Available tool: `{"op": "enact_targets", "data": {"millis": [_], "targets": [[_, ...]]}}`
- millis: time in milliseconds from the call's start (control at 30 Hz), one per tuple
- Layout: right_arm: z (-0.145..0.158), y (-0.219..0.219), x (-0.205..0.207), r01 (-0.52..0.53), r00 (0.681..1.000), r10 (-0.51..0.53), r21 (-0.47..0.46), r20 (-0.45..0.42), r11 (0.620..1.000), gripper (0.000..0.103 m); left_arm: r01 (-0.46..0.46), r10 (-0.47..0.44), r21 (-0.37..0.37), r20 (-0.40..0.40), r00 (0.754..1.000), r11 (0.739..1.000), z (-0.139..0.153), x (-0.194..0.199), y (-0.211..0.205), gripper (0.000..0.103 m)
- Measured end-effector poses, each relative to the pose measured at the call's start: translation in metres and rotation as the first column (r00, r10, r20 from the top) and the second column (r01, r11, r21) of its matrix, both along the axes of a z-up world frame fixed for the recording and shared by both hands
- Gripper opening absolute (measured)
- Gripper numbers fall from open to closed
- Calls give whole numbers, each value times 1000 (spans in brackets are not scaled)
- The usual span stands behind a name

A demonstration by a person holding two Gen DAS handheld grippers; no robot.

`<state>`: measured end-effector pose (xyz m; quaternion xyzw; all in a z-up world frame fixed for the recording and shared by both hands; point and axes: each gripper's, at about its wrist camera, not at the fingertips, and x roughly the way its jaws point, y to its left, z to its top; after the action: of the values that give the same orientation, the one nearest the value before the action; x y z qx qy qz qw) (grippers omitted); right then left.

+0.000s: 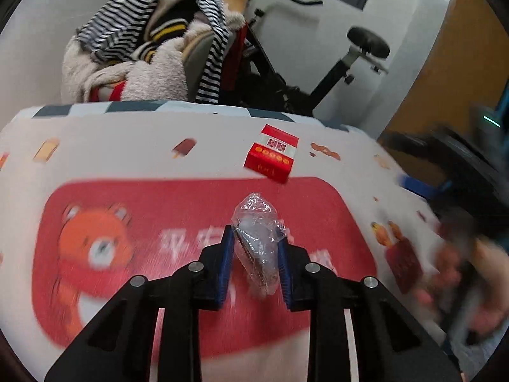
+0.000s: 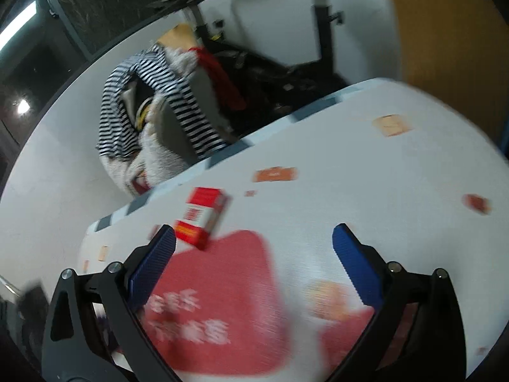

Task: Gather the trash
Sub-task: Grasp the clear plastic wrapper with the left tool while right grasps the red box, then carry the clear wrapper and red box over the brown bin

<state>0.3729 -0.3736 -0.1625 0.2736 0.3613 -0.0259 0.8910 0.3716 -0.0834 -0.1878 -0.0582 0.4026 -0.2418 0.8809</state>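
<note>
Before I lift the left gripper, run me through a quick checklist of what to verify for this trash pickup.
1. Clear plastic wrapper sits between the left gripper pads: ok.
2. Pads press it on both sides: ok.
3. Grip firm enough to lift: cannot tell.
4. Right gripper open and empty: ok.
5. Red box still on the table, uncollected: not ok.
6. Trash bin in sight: not ok.

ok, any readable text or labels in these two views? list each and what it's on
None can be read for certain.
Tablecloth: large white characters on its red panel, too blurred in both views.
Red box: small gold marks and a patterned label, too small and blurred to read.
Clear wrapper between the left gripper's jaws: no print visible.
</note>
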Motion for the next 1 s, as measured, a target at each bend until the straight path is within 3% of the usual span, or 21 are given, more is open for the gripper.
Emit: {"op": "enact_targets", "data": {"millis": [100,167,300,500,533,567,667,867,1000], "targets": [[-5,31,43,-49,998,49,-7,-30,999,97,-36,36,-28,22,999,999,7,-26,27,25],[-12,57,77,-84,995,79,-77,-67,994,97,-63,65,-32,36,997,997,10,-38,46,25],[-34,88,122,-108,973,61,-204,-224,973,97,-142,144,-61,35,989,988,12,-53,90,25],[-53,101,150,-96,949,14,-245,-314,965,91,-232,235,-79,38,971,970,14,-75,142,25],[-51,106,151,-106,950,10,-293,-312,950,88,-239,243,-83,35,969,967,13,-77,146,25],[-51,109,151,-122,949,18,-314,-315,941,74,-250,254,-93,27,967,964,12,-82,151,25],[-47,114,142,-195,944,79,-349,-321,917,68,-273,277,-119,14,961,954,11,-94,160,25],[-33,126,79,-330,934,241,-382,-263,863,64,-272,277,-124,19,961,954,16,-117,161,25],[-22,133,30,-379,921,308,-366,-237,850,62,-255,259,-113,24,966,960,22,-134,153,25]]}}
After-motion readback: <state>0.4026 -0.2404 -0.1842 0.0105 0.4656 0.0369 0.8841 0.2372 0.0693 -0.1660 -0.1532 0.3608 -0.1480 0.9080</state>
